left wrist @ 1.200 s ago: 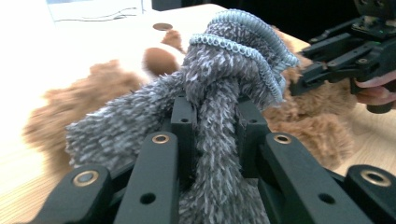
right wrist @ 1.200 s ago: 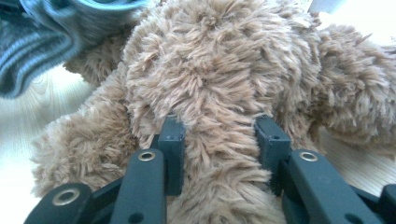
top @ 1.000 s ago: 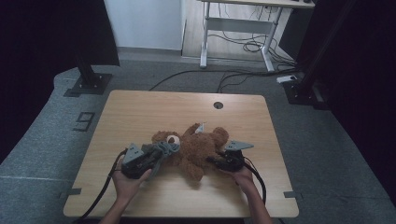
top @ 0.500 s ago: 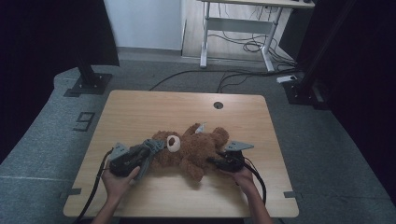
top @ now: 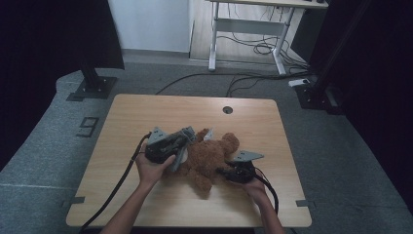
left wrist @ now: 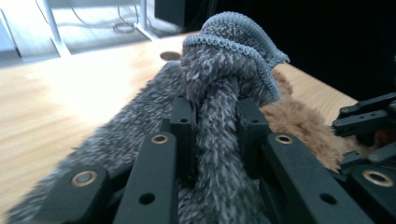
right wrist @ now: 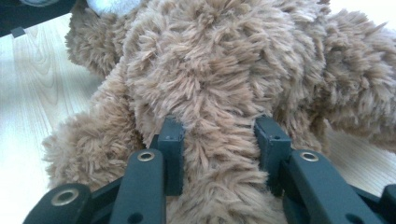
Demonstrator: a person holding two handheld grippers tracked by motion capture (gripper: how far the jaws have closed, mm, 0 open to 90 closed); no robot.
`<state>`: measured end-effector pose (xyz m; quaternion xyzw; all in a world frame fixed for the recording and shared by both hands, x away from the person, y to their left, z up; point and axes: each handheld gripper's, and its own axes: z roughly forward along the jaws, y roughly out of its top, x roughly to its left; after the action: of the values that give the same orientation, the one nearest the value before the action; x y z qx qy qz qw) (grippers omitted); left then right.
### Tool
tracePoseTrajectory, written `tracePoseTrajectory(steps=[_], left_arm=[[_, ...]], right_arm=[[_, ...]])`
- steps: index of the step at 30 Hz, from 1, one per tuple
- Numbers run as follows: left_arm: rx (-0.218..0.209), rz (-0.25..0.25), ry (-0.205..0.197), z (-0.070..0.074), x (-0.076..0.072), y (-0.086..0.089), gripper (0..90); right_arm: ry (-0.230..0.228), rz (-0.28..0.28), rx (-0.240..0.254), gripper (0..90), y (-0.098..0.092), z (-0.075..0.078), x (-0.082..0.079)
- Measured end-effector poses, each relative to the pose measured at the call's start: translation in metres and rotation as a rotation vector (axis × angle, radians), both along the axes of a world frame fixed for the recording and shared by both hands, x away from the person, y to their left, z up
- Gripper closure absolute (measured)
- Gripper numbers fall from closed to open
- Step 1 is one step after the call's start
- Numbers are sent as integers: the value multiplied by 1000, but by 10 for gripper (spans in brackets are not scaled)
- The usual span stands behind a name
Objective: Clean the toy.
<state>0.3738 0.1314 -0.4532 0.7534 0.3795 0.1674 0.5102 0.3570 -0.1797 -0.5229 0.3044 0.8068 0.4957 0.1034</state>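
A brown teddy bear point(top: 210, 157) lies in the middle of the wooden table point(top: 141, 112). My left gripper point(top: 187, 137) hovers over the bear's head end, shut on a fold of grey fuzzy cloth point(left wrist: 219, 88) with a ribbed knit edge. In the left gripper view point(left wrist: 217, 116) the cloth bunches up between the jaws, with brown fur point(left wrist: 299, 128) behind it. At the bear's near right side my right gripper point(top: 223, 171) is shut on a thick tuft of its fur point(right wrist: 219, 135). The bear's face is hidden under the left gripper and the cloth.
A round cable hole point(top: 227, 109) sits near the table's far edge. Black stand bases rest on the floor at far left point(top: 92, 87) and far right point(top: 316, 95). A white desk frame point(top: 243, 29) with cables stands behind. Gripper cables trail off the near edge.
My left hand drew back to the left, then swung up and to the right over the bear's head, carrying the grey cloth. The bear's face is now covered. The right hand kept still.
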Motion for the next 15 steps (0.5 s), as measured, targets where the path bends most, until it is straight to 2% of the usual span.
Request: tracePoseTrajectory(steps=[4,6,10,13,15], left_arm=[[25,-17,38,-10,2,-2,725],[27,-24,56,-16,2,-1,727],[-24,-31,83,-28,0,8,738],[-40,-31,81,-32,-5,10,743],[-38,-33,72,-34,-10,9,744]], right_arm=[[-4,12,-13,601,0,1,-1],[-12,22,-27,551,1,2,-3],[-22,3,-33,421,-1,8,-7],[-30,-33,9,358,-7,17,-10],[-39,-60,66,344,-11,25,-11]])
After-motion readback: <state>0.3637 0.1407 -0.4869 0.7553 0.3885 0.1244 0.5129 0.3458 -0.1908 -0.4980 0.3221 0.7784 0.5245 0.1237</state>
